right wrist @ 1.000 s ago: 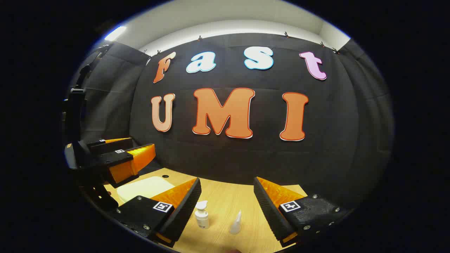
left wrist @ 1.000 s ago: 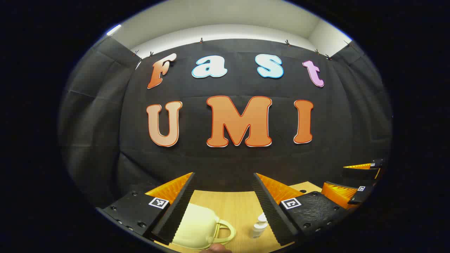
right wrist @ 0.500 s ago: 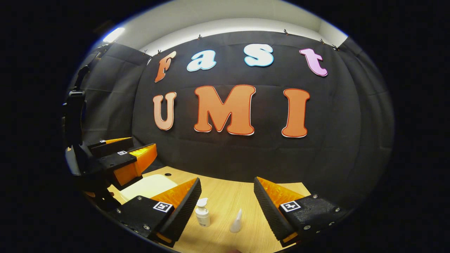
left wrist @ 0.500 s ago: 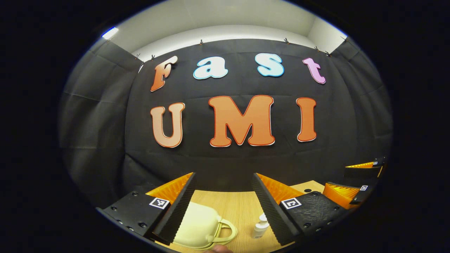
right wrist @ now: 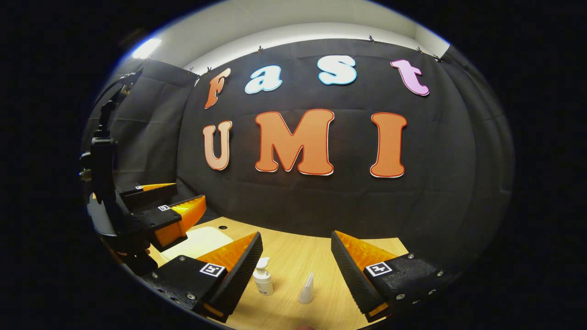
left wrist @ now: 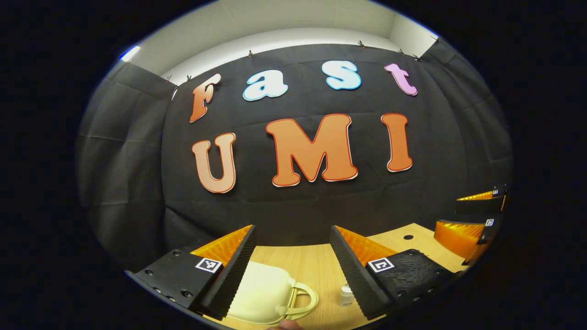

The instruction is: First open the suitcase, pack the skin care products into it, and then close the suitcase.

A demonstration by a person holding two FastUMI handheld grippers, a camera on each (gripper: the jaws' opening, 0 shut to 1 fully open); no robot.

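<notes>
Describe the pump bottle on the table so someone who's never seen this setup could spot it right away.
Start at the wooden table in front of the black cloth wall. The pump bottle stands upright on it, with the pale yellow suitcase to one side and a small white tube to the other. Its pump head sets it apart from the tube, which tapers to a point.

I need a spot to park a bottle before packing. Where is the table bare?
Bare wood runs behind the pump bottle and tube to the booth wall, and right of the tube. It is crowded near the suitcase, where the left gripper hangs.
</notes>
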